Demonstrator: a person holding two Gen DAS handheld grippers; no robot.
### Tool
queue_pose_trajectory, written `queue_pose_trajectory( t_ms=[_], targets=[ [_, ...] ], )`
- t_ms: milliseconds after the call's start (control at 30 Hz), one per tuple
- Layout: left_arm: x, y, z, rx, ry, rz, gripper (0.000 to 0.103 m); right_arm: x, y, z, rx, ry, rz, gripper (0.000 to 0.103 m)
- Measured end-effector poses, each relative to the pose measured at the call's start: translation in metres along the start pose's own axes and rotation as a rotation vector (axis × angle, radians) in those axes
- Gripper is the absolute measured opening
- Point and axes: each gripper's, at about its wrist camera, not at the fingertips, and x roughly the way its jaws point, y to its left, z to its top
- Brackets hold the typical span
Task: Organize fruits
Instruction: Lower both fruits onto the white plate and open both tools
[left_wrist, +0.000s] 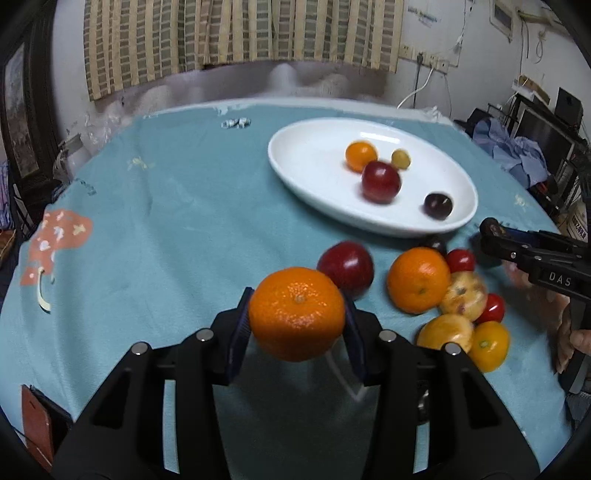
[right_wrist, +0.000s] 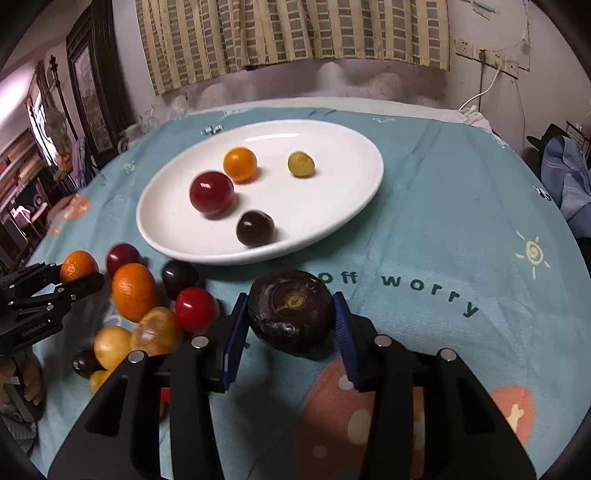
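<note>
curtain (right_wrist: 291, 33) striped | tablecloth (right_wrist: 443, 206) teal | wall sockets (right_wrist: 491, 55); cable plugged

My matt black plastic left gripper (left_wrist: 297, 325) presses ribbed blue pads (left_wrist: 240, 328) against a pebbly-skinned orange mandarin (left_wrist: 297, 314). My right gripper (right_wrist: 290, 317), of the same plastic with shiny metal pins (right_wrist: 199, 341), holds a dull, leathery dark purple round fruit (right_wrist: 290, 310). The soft teal printed cloth (right_wrist: 424, 229) looks fuzzy and matt. The oval white plate (right_wrist: 332, 206) is smooth and glazed, and the glossy red plum (right_wrist: 211, 192) on it shines.
</note>
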Motion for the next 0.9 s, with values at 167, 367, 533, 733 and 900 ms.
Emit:
queue_pose_trajectory(
  t_ms=[167, 367, 533, 733, 900],
  targets=[
    [-0.003, -0.015, 0.046, 0.027, -0.060, -0.024, 0.046, -0.023, 0.006, 0.027, 0.002, -0.089, 0.045, 0.045],
    [0.039, -0.033, 0.091, 0.024, -0.045, -0.022, 0.050, 0.020, 0.005, 0.073, 0.021, -0.062, 0.037, 0.049],
    [0.045, -0.033, 0.085, 0.032, -0.072, 0.030, 0.092, 0.019, -0.013, 0.068, 0.105, -0.189, 0.018, 0.095],
    [0.030, -0.008, 0.066, -0.058, -0.060, 0.041, 0.099, -0.044, -0.005, 0.065, 0.082, -0.391, -0.137, 0.102],
    [0.008, -0.004, 0.030, -0.046, -0.061, 0.095, 0.101, -0.084, 0.025, 0.020, -0.068, -0.435, -0.244, 0.102]
  ],
)
